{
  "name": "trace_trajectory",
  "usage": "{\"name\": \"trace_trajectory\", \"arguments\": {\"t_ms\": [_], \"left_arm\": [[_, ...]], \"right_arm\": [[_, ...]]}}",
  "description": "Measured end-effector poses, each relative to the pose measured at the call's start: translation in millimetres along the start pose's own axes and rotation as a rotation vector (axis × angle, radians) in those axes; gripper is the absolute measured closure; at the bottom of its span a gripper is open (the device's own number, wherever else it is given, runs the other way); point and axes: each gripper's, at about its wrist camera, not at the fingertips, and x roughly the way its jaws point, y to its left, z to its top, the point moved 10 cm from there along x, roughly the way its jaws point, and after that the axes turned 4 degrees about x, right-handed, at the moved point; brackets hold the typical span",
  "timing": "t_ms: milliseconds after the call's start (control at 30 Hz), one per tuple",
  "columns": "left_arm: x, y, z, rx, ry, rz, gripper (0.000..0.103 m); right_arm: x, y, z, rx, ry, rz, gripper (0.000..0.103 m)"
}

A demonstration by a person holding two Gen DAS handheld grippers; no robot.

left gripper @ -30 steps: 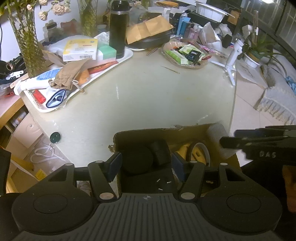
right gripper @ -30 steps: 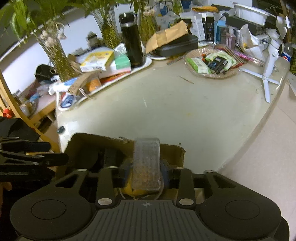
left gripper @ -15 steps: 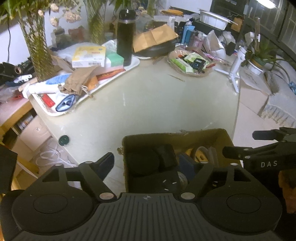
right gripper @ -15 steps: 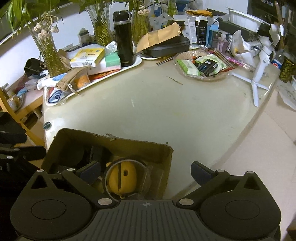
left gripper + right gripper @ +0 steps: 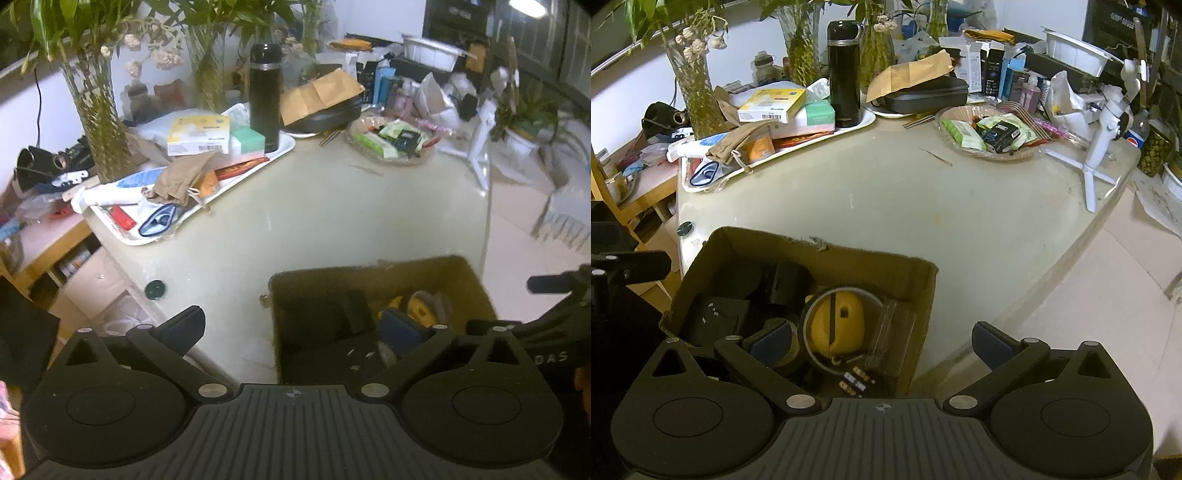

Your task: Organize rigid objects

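Tongs (image 5: pixel 291 326) opening, right tongs (image 5: pixel 881 341) spread wide, both empty.

Two wrist cameras, both tilted down over the near edge of the table (image 5: pixel 332 221).

The left view sits close above the cardboard box (image 5: pixel 369 273) from its left side, facing the cluttered far end. The right view looks from the box's (image 5: pixel 827 254) right, just as near. Both share the box, the black flask (image 5: pixel 265 96) (image 5: pixel 843 74) and the white tray (image 5: pixel 258 166) (image 5: pixel 812 136).

Black ribbed gripper (image 5: pixel 291 328) bodies, blue finger pads (image 5: pixel 990 345), silver screws.
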Motion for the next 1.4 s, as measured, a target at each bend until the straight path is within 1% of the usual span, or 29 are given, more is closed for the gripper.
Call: {"name": "trace_trajectory", "arguments": {"t_ms": [67, 133, 267, 367, 467, 600, 733, 800, 867, 1033, 1400], "left_arm": [[0, 0, -4, 0.019, 0.009, 0.02, 0.0], [-1, -2, -8, 0.045, 0.019, 0.019, 0.0], [0, -5, -21, 0.066, 0.044, 0.039, 0.0], [5, -5, -33, 0.05, 0.076, 0.034, 0.0], [11, -4, -44, 0.029, 0.112, 0.033, 0.0], [15, -5, -55, 0.004, 0.141, 0.022, 0.0], [20, -7, -63, 0.006, 0.168, 0.021, 0.0], [20, -10, -67, 0.023, 0.175, 0.026, 0.0], [21, -12, -70, 0.031, 0.183, 0.012, 0.0], [21, -13, -72, 0.029, 0.191, 0.005, 0.0], [21, -13, -72, 0.029, 0.194, 0.006, 0.0]], "right_arm": [[-1, 1, -4, -0.006, -0.008, -0.007, 0.0], [-3, 2, -8, -0.02, -0.019, -0.018, 0.0], [-1, 1, -22, -0.022, 0.012, -0.017, 0.0], [2, 0, -32, -0.004, 0.039, -0.002, 0.0], [5, -2, -42, -0.002, 0.059, -0.007, 0.0], [10, -4, -53, -0.01, 0.088, -0.019, 0.0], [15, -3, -58, -0.013, 0.113, -0.018, 0.0], [17, -3, -60, -0.016, 0.126, -0.022, 0.0], [18, -2, -62, -0.022, 0.132, -0.021, 0.0], [17, 1, -62, -0.039, 0.13, -0.018, 0.0], [17, -1, -61, -0.024, 0.13, -0.016, 0.0]]}}
